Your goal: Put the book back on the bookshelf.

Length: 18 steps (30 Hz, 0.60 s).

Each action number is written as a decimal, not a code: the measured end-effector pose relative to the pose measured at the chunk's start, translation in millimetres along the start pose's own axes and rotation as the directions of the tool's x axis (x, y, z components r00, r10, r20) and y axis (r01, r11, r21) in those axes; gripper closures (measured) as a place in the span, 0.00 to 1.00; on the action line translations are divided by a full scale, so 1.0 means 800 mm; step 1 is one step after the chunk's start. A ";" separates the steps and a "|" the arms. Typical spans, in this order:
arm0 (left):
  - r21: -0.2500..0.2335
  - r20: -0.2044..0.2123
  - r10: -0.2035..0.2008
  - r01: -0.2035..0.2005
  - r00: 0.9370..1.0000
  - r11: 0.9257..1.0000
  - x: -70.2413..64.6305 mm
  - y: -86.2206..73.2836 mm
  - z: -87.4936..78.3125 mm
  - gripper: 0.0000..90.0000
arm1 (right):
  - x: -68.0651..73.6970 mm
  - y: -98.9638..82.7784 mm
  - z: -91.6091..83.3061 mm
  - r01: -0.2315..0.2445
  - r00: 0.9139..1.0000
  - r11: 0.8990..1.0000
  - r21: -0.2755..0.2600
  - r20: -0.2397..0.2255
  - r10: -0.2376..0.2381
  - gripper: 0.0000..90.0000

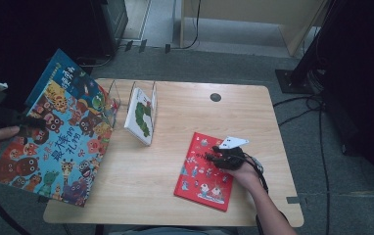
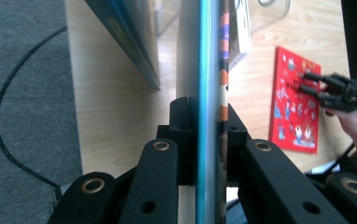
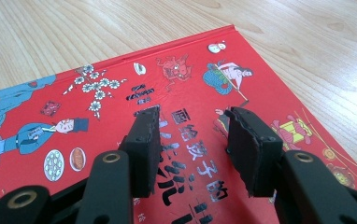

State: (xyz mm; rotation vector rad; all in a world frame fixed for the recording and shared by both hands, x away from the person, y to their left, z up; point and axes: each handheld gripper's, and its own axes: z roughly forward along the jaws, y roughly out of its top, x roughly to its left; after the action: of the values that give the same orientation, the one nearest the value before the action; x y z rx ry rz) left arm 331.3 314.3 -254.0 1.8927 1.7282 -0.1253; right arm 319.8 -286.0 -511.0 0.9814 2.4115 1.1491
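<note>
At the far left of the high view, the left gripper (image 1: 26, 120) clamps the edge of a large animal picture book (image 1: 60, 137), held tilted over the table's (image 1: 141, 176) left edge; a second blue book (image 1: 60, 68) shows behind it at the upper left. In the left gripper view the black jaws press on both sides of the book's edge (image 2: 209, 93), which runs straight up the middle of the frame and hides what lies behind it. Whether the blue book is in the same grip is hard to make out. Just right of the held book, a clear wire rack (image 1: 131, 95) holds a white caterpillar book (image 1: 142, 117) leaning upright. Farther right, lower middle of the frame, a red book (image 1: 199, 178) lies flat on the table. The right gripper (image 1: 214, 155) sits over it, its jaws moderately apart with nothing between them; in the right gripper view the fingertips (image 3: 146, 135) hover at or on the red cover (image 3: 74, 93), contact uncertain. The red book's lower edge is cut off there.
</note>
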 end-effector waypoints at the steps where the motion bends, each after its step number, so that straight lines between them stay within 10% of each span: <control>1: -0.004 -0.005 -0.002 0.002 1.000 1.000 0.000 0.002 -0.001 0.90 | 0.000 0.000 0.000 0.000 1.000 1.000 0.000 0.000 0.000 0.60; 18: -0.035 -0.056 -0.050 0.048 0.997 0.998 0.001 0.040 -0.009 0.90 | 0.000 0.000 0.000 0.003 1.000 1.000 -0.002 -0.003 -0.003 0.61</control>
State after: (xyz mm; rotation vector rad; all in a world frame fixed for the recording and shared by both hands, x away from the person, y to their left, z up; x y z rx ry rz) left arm 359.1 318.4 -237.5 1.8470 1.8041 -0.0608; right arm 320.0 -285.8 -511.2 0.9751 2.4134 1.1526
